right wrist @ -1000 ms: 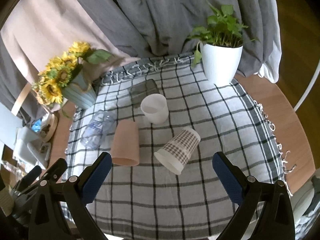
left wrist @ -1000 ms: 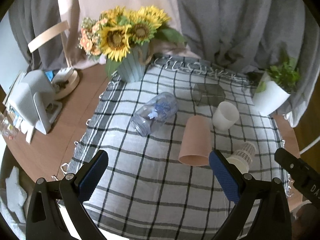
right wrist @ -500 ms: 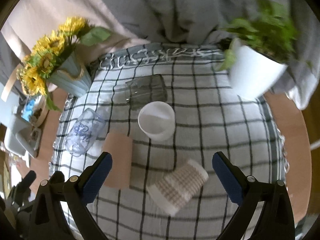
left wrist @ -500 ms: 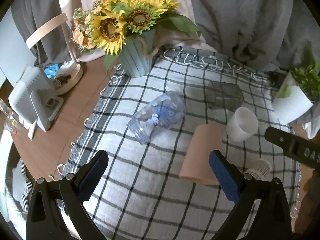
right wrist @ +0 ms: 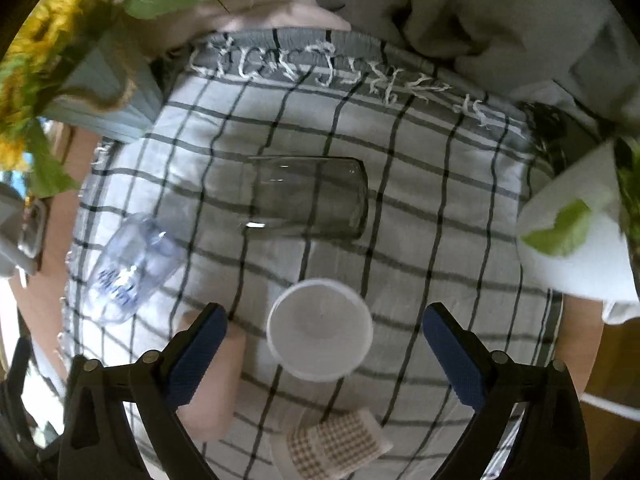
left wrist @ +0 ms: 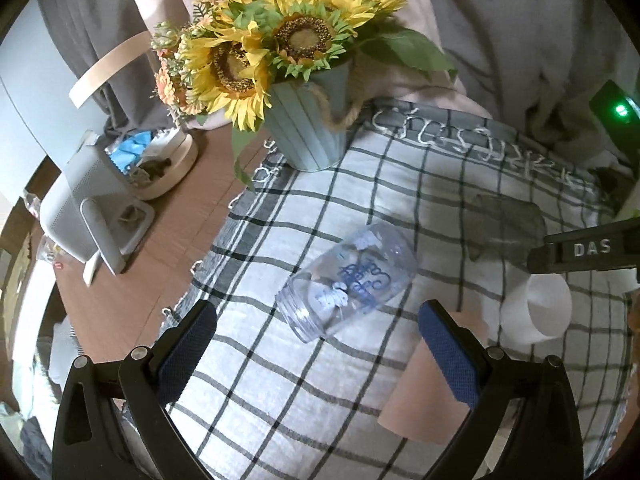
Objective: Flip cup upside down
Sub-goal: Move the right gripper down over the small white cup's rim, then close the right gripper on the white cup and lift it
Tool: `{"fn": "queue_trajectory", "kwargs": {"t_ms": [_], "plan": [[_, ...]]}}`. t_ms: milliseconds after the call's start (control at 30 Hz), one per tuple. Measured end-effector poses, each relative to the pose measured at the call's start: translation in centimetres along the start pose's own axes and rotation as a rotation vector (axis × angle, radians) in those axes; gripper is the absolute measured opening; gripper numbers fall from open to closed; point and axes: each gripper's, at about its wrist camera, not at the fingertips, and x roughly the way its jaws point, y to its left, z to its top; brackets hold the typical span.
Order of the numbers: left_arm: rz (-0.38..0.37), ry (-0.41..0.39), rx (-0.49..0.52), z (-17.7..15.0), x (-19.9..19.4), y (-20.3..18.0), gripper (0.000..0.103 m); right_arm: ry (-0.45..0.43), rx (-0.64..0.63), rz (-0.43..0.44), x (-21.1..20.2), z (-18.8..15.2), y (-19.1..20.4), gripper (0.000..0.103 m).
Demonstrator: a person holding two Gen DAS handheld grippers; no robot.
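White cup upright, mouth up, on checked cloth, just in front of toppled grey glass. Right tool spread wide above cup, holding nothing. Left tool wide open, empty, near clear jar.

Left wrist view: looks forward and down from near edge over checked cloth, toward sunflower vase at far left. Right wrist view: closer, steeper, nearly overhead of white cup. Shared: white cup, printed clear jar, grey glass tumbler, pink cup.
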Motion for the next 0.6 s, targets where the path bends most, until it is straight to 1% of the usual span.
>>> {"fn": "queue_trajectory", "kwargs": {"t_ms": [67,133,200,367,433,567,600], "plan": [[0.013,-0.003,-0.004,0.2,0.2,-0.1,0.103,0.042,-0.013,0.007,1.3,1.0,0.3,0.096],[0.022,-0.003,-0.007,0.3,0.4,-0.1,0.103,0.099,-0.016,-0.001,2.8,1.6,0.5,0.087],[0.025,0.001,-0.012,0.5,0.6,-0.1,0.103,0.147,-0.027,0.006,4.0,2.0,0.6,0.086],[0.021,0.015,-0.023,0.6,1.0,-0.1,0.103,0.231,-0.043,-0.010,6.0,2.7,1.0,0.083],[0.018,0.021,-0.031,0.6,1.2,0.0,0.103,0.258,-0.049,-0.017,6.6,2.8,1.1,0.077],[0.017,0.015,-0.034,0.6,1.2,0.0,0.103,0.299,-0.037,-0.006,7.4,2.5,0.7,0.075],[0.018,0.015,-0.032,0.6,1.1,-0.1,0.103,0.301,-0.035,-0.005,7.5,2.3,0.6,0.072]]}}
